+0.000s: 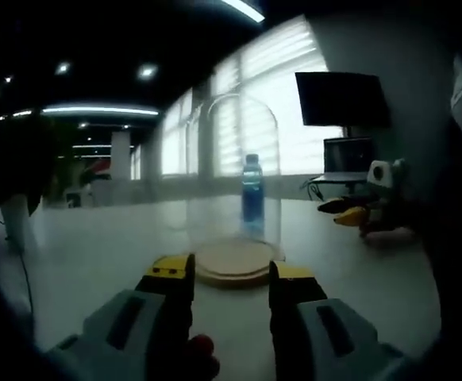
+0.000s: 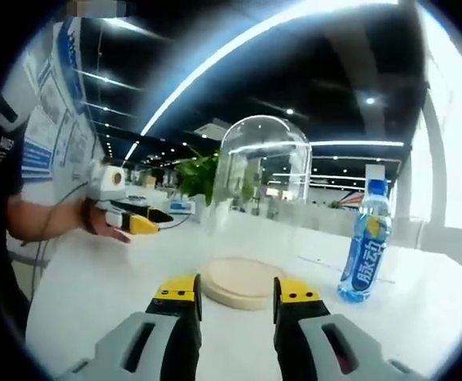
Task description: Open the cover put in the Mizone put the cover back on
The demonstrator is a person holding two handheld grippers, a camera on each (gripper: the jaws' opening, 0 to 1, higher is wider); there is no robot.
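Glass cover (image 2: 263,178) sits on its wooden base (image 2: 239,282); Mizone bottle (image 2: 366,242) apparently outside on the counter (image 2: 96,294); both grippers' fingers (image 1: 171,274) spread, empty; everything remains.

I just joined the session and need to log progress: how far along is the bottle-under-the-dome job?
Nothing looks done yet. The glass dome sits on its wooden base, and the Mizone bottle stands on the table beside it. Both the left gripper and right gripper are open, holding nothing. Lifting the dome, placing the bottle and re-covering all remain.
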